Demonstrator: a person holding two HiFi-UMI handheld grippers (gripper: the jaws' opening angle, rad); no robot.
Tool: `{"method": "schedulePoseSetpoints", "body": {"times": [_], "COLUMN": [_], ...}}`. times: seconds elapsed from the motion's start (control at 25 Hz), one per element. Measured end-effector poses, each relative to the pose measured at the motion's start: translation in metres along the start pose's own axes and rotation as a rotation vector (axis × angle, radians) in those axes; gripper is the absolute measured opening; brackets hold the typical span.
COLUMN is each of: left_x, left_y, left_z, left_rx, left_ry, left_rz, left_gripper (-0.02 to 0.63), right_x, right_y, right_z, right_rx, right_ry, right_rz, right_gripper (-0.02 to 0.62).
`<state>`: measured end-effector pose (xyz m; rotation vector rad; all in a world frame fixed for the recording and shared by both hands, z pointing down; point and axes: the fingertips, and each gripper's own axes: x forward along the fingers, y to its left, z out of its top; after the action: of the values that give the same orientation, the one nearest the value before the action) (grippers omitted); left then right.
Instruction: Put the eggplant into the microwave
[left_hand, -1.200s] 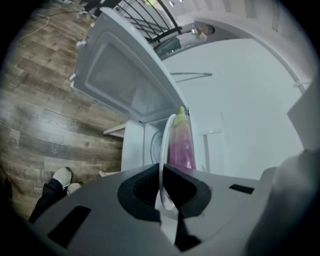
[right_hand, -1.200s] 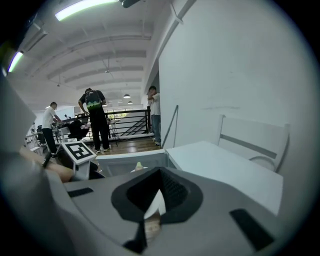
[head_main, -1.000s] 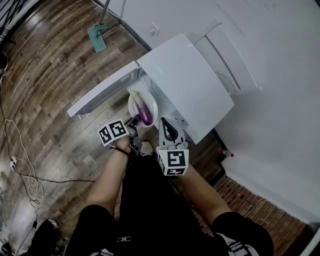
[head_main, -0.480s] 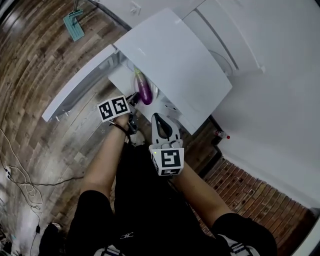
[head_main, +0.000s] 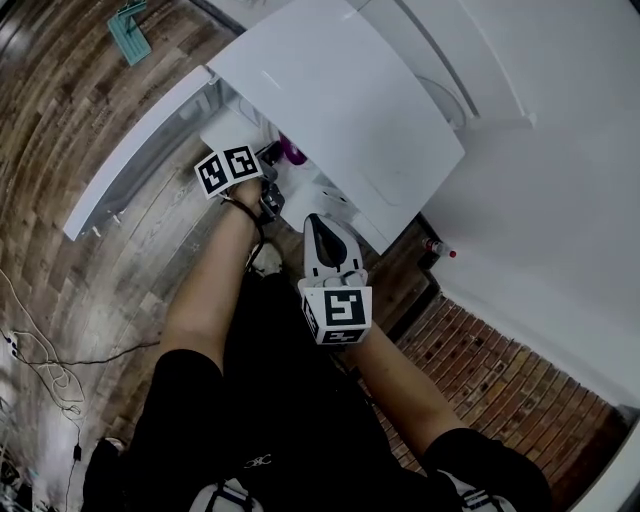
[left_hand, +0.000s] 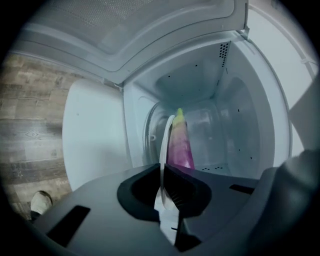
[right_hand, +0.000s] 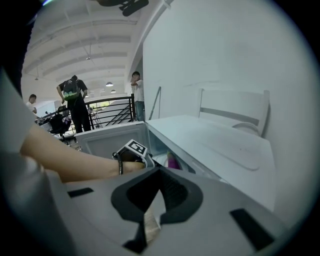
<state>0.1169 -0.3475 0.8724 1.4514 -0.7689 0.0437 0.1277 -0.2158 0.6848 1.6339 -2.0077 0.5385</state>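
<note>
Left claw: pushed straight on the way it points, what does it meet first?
Probably the microwave's back wall, with the held plate and eggplant arriving first; the way between looks free, though depth is unclear.

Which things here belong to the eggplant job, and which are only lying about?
Job: eggplant, white plate under it, open microwave, left gripper clamping the plate rim.
Lying about: teal mop, floor cables, small bottle.

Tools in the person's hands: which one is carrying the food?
The left tool: its jaws pinch the white plate's rim, with the eggplant on it. The right tool is shut on nothing.
</note>
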Motion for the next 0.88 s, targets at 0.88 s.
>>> {"method": "schedulePoseSetpoints", "body": {"times": [0.88], "left_x": [0.013], "left_y": [-0.013], "left_z": [0.047], "left_rx": [0.722], "left_ry": [-0.151], "left_rz": [0.274], "left_gripper": [0.117], "right_x": [0.010], "right_y": [0.009], "right_z": [-0.015], "right_rx": [0.009], "right_ry": [0.063], "right_rz": [0.031], "right_gripper": [0.008]}}
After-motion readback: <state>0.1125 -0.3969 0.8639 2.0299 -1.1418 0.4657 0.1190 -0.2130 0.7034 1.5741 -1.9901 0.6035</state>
